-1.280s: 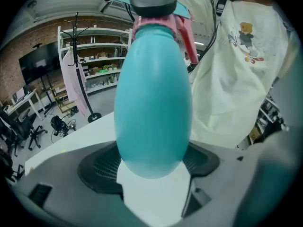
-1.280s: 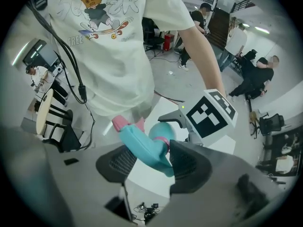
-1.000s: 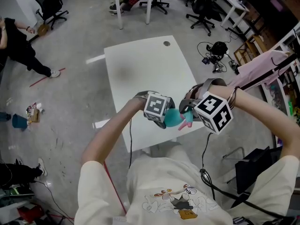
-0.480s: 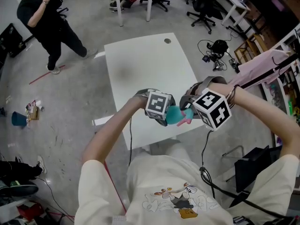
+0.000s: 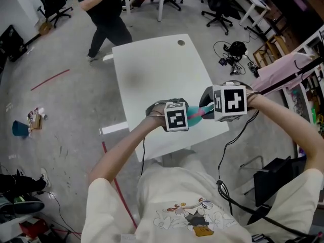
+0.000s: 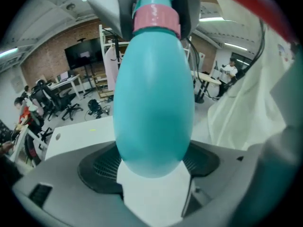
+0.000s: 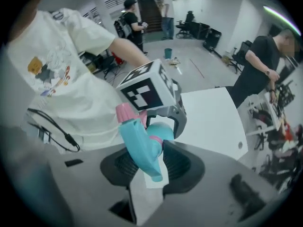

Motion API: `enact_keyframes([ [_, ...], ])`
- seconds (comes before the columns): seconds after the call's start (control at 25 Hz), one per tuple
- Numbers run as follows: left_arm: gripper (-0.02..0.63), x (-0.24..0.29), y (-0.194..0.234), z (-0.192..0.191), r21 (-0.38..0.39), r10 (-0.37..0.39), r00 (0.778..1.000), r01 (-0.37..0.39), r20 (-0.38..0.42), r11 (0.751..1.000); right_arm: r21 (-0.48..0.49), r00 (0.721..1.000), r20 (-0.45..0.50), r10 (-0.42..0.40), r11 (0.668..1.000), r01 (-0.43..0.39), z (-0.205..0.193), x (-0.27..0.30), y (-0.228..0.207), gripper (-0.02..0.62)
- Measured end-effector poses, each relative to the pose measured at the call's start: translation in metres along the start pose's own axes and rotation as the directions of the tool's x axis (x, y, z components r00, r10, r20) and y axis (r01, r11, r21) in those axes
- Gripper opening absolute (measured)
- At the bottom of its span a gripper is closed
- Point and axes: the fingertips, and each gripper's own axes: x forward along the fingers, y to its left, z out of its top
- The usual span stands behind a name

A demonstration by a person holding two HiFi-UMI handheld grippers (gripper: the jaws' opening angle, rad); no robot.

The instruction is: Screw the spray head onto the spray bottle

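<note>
A teal spray bottle (image 5: 194,114) hangs in the air between both grippers, above the near edge of the white table (image 5: 157,70). My left gripper (image 5: 176,119) is shut on the bottle's egg-shaped body (image 6: 154,103), which fills the left gripper view, with the pink collar (image 6: 156,18) at its far end. My right gripper (image 5: 223,102) is shut on the teal spray head (image 7: 141,145), pads on either side of it. The pink nozzle (image 7: 125,112) points toward the person's shirt. The head sits against the bottle's neck; the thread is hidden.
A person in black (image 5: 104,6) walks by the table's far end. Office chairs (image 5: 220,6) and desks stand behind. Cables and gear (image 5: 234,54) lie on the floor at right, beside a pink cloth (image 5: 283,70). Litter (image 5: 35,120) lies at left.
Both grippers have rolled about the bottle, their marker cubes now showing other faces, and shifted slightly up the picture. The person in black has walked from the left to the table's far end.
</note>
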Motion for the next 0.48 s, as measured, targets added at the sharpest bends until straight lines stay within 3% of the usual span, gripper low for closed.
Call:
enact_keyframes([
  [0.12,0.402,-0.002,0.015,0.001,-0.100,0.114,0.994,-0.114,-0.005,0.988,0.161,0.999,0.032,-0.014,0.987,0.009,-0.003,-0.004,-0.015,0.132],
  [0.28,0.402,-0.005,0.033,-0.002,-0.175,0.255,0.966,-0.259,-0.047,0.950,0.343,0.998,0.054,-0.012,0.939,-0.007,-0.004,-0.006,-0.028,0.132],
  [0.36,0.402,-0.008,0.041,-0.005,-0.203,0.326,0.942,-0.335,-0.077,0.920,0.448,0.997,0.079,-0.007,0.894,-0.029,-0.003,-0.008,-0.035,0.132],
  [0.48,0.402,-0.015,0.056,-0.010,-0.240,0.439,0.889,-0.459,-0.134,0.856,0.617,0.991,0.133,-0.026,0.784,-0.062,-0.005,-0.010,-0.045,0.132],
])
